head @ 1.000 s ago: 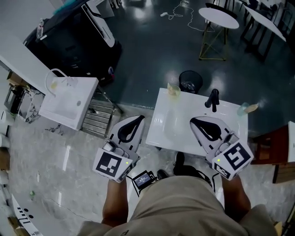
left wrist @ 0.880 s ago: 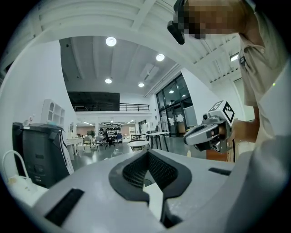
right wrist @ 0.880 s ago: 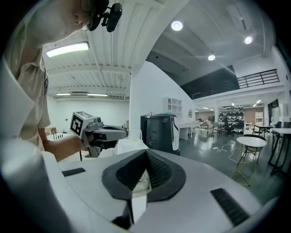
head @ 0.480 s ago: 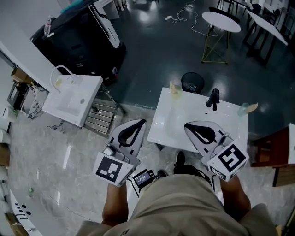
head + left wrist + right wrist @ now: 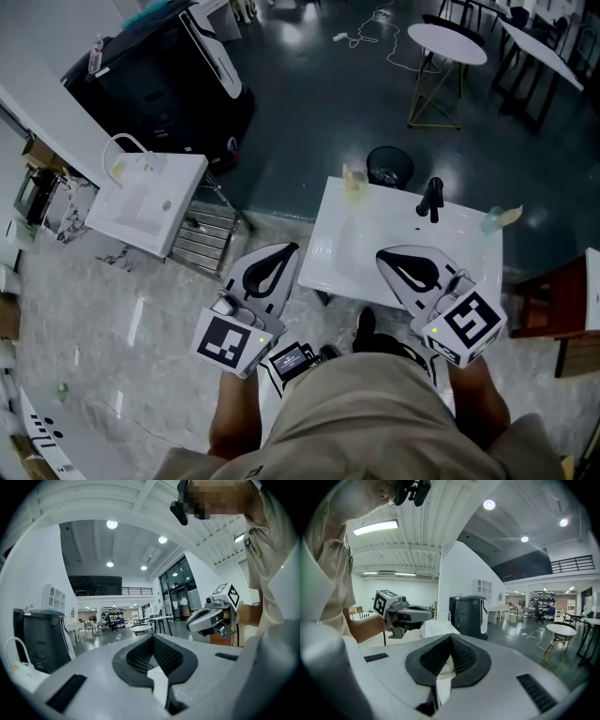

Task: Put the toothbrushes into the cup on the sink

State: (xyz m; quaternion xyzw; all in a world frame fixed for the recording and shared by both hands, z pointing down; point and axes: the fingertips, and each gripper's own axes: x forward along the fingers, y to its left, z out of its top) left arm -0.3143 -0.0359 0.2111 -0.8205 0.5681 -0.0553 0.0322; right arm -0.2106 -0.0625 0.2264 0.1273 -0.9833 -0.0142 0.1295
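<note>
- Left gripper point(image 5: 289, 249), in the head view, hangs just beside the left edge of the white sink point(image 5: 342, 258). Its jaws are together with nothing in them, and it sits much where it did a second ago.
- Right gripper point(image 5: 382, 256) lies over the sink's basin, jaws pressed together and empty. Against a second ago its tip has slid a little left and nearer; since half a second ago hardly anything differs.
- A clear cup point(image 5: 353, 181) stands on the sink's far left corner, well apart from both grippers. A black faucet point(image 5: 431, 199) rises at the far edge.
- A second clear vessel point(image 5: 494, 222) stands at the far right corner with a pale stick leaning out. Whether that stick is a toothbrush is too small to tell.
- A second sink point(image 5: 141, 211) stands further left, and a black bin point(image 5: 387, 165) sits beyond the first sink.
- In the left gripper view, the ribbed pads meet with nothing between them. The right gripper floats beyond at the right, held in the person's hand point(image 5: 241, 616). A black cabinet point(image 5: 42, 634) stands at the left and a round table point(image 5: 140, 629) far off.
- In the right gripper view, the pads meet in the same way, gripping nothing. The left gripper shows at the left, the black cabinet is behind it, and the round table is at the far right.
</note>
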